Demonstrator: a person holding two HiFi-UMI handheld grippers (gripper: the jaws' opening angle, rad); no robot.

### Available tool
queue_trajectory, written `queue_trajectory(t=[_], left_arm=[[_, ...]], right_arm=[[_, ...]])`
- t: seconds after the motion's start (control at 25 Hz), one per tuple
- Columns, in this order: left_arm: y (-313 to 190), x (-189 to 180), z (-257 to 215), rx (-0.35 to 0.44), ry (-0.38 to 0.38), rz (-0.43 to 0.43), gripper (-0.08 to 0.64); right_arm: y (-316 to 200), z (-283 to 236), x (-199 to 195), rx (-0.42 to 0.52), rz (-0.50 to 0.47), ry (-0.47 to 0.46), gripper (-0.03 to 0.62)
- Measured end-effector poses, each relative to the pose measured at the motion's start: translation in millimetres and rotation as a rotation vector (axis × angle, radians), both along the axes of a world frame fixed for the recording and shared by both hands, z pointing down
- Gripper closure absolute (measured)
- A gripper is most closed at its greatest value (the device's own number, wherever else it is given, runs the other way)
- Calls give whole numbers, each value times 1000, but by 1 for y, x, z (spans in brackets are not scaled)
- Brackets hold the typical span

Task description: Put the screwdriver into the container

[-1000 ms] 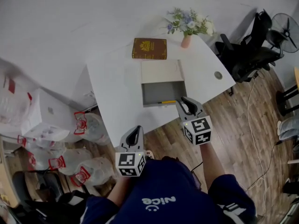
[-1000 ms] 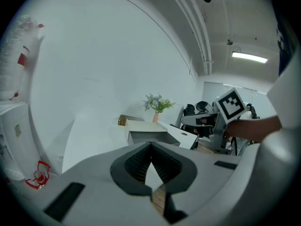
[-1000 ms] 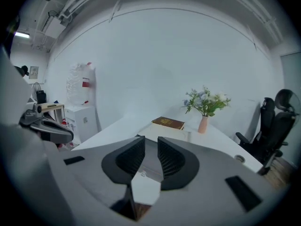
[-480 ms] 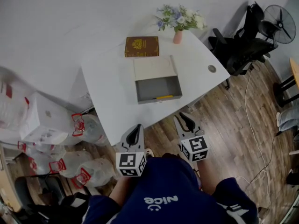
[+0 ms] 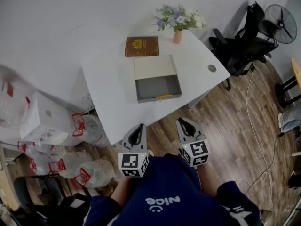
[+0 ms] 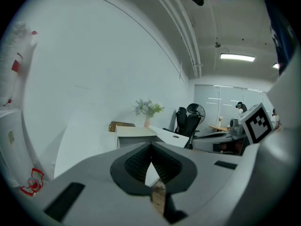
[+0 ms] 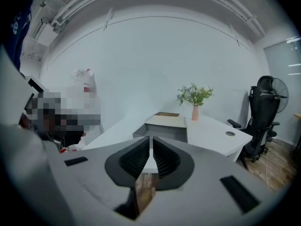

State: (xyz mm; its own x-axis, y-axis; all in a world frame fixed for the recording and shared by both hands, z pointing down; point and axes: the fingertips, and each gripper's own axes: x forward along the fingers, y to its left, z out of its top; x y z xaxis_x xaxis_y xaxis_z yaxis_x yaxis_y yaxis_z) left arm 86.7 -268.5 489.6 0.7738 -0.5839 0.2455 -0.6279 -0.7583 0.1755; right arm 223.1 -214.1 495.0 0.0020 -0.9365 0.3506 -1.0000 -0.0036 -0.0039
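Observation:
A yellow-handled screwdriver lies inside the grey open-top container, along its near wall, on the white table. Both grippers hang off the table's near edge, close to my body and above the wooden floor. My left gripper is shut with nothing in it, and so is my right gripper. In the left gripper view the jaws of the left gripper meet, with the container far ahead. The right gripper also points at the container from a distance.
A brown book and a pink vase of flowers stand behind the container. A black office chair and a fan are to the right. Plastic bags and a white box crowd the floor on the left.
My right gripper has drawn back from the container's front edge to my body, off the table. The screwdriver stays in the container. The left gripper has barely moved.

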Motion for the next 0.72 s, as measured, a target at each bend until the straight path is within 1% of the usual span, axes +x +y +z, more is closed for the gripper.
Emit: queue_trajectory(t=[0.16, 0.32, 0.44, 0.56, 0.72], left_arm=[[4, 1, 0, 9, -5, 2, 543], [8, 4, 0, 19, -19, 13, 543], [8, 6, 0, 26, -25, 11, 543], [7, 8, -5, 39, -25, 6, 543], [9, 13, -13, 39, -15, 22, 543]], right_arm=[[3, -2, -3, 13, -12, -28, 569], [1, -8, -5, 35, -22, 6, 571], [-1, -12, -5, 51, -27, 11, 571], [-2, -13, -6, 52, -37, 20, 571], [-3, -13, -6, 50, -45, 28, 571]])
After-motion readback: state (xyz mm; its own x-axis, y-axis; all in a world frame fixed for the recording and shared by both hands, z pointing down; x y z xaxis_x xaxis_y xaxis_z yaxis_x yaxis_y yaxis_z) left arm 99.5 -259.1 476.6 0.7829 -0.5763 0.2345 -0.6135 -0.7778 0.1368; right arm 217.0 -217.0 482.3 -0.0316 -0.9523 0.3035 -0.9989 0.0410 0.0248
